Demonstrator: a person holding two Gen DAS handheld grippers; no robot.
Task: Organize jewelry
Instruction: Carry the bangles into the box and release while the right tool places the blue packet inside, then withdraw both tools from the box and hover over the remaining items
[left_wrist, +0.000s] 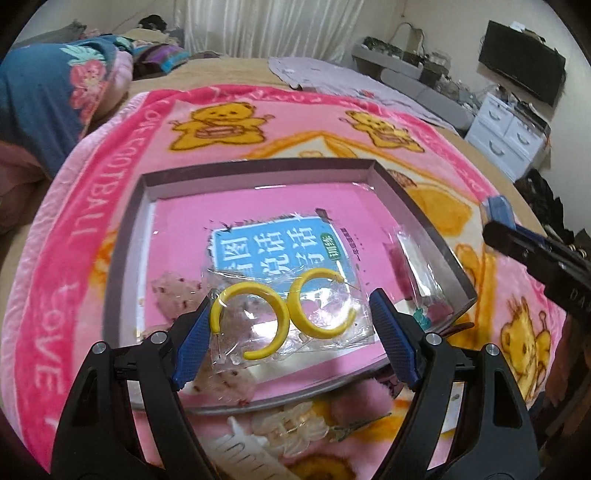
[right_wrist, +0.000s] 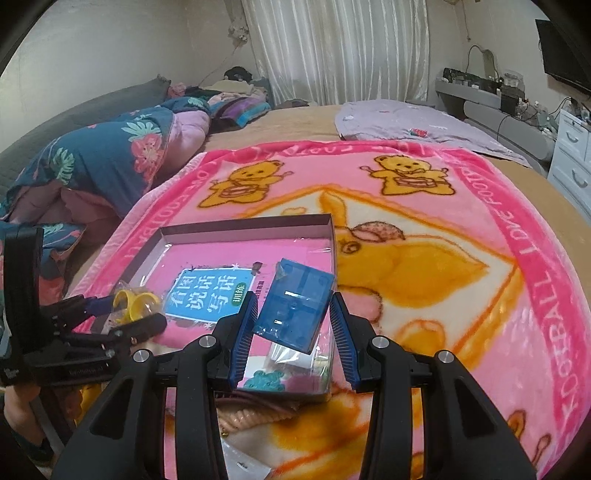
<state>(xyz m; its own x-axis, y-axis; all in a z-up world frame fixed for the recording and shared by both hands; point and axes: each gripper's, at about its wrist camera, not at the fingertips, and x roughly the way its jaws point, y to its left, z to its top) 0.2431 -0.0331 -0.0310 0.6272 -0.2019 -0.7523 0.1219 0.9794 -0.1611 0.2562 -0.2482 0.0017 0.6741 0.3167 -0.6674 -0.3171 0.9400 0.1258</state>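
A shallow grey tray (left_wrist: 424, 221) lies on the pink bear blanket (left_wrist: 92, 206), with a pink book with a blue label in it. My left gripper (left_wrist: 291, 302) is over the tray's near part, shut on a clear bag with two yellow hoop earrings (left_wrist: 266, 321) that spans its blue pads. In the right wrist view this left gripper (right_wrist: 122, 310) and the yellow hoops (right_wrist: 136, 299) show at the left. My right gripper (right_wrist: 293, 295) is shut on a clear blue plastic box (right_wrist: 291, 310) in a clear wrap, above the tray's (right_wrist: 243, 223) right side. The right gripper (left_wrist: 498, 218) shows at the right edge.
Small bags with pink fuzzy pieces (left_wrist: 173, 291) and a teal piece (right_wrist: 264, 380) lie in the tray. On the blanket before its near edge lie a white comb (left_wrist: 240, 446), pale clips (left_wrist: 295, 424) and a pink pompom (left_wrist: 364, 402). A folded duvet (right_wrist: 99, 162) sits left, white drawers (left_wrist: 506, 129) right.
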